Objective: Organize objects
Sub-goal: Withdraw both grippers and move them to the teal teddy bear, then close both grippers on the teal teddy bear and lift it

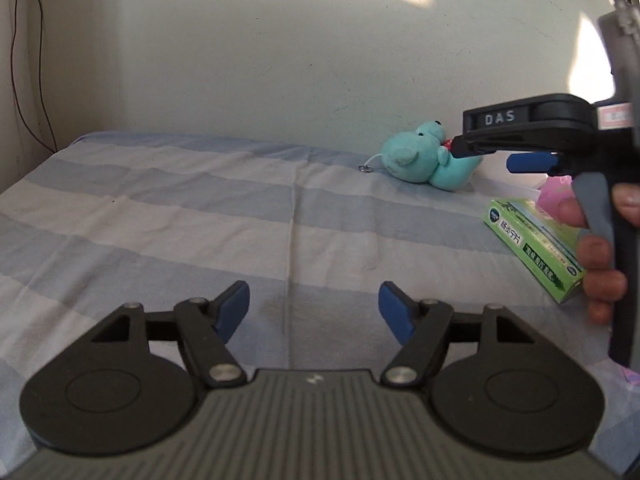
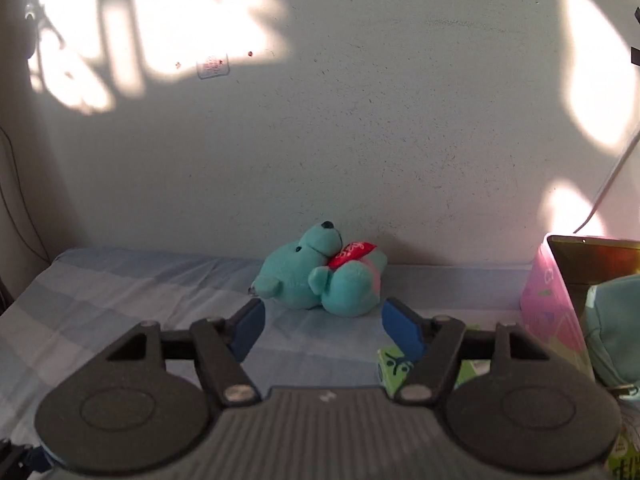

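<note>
A teal plush bear (image 2: 320, 278) with a red heart lies on its side on the striped bed sheet (image 2: 120, 300) against the wall; it also shows in the left wrist view (image 1: 424, 156). My right gripper (image 2: 322, 330) is open and empty, its jaws just in front of the bear; in the left wrist view it (image 1: 496, 156) comes in from the right, level with the bear. A green box (image 1: 536, 246) lies on the sheet right of the bear; it also shows in the right wrist view (image 2: 394, 368). My left gripper (image 1: 314, 312) is open and empty over bare sheet.
A pink storage box (image 2: 554, 308) stands at the right with a teal pouch (image 2: 616, 328) in front of it. The pale wall (image 2: 360, 140) runs behind the bed. A dark cable (image 1: 24, 80) hangs in the left corner.
</note>
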Demonstrator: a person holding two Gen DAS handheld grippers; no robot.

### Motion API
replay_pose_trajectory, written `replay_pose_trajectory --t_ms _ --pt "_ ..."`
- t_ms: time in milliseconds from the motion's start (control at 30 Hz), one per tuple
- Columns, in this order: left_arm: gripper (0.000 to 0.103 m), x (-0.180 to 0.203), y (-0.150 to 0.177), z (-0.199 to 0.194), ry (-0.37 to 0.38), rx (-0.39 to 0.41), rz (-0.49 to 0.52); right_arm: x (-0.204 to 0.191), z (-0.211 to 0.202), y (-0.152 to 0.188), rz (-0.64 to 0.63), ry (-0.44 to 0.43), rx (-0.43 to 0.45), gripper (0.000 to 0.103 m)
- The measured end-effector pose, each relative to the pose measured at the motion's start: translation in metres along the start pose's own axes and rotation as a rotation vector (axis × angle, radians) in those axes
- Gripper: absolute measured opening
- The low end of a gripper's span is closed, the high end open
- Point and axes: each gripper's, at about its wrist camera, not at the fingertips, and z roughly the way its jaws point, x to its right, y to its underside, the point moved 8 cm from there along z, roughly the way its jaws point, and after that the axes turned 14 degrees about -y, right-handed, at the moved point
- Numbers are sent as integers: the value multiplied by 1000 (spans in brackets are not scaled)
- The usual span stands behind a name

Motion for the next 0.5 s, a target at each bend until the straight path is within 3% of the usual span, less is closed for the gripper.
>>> replay_pose_trajectory --t_ms 67,100,133,233,367,500 --pt "74 0 -2 4 11 -20 -15 14 26 -4 -5 72 -19 62" --pt "74 -1 -4 8 18 -32 -29 21 37 -3 13 89 -42 50" --pt "74 -2 -6 9 25 -40 -42 26 46 0 34 82 -72 24" --pt "74 -11 -9 13 47 -63 -95 27 47 8 40 43 -77 21" --pt "74 -27 -16 16 34 -63 -162 -3 11 29 -59 -50 -85 19" --pt "76 -33 -20 11 167 -76 -234 -37 -55 75 -168 -177 -90 19"
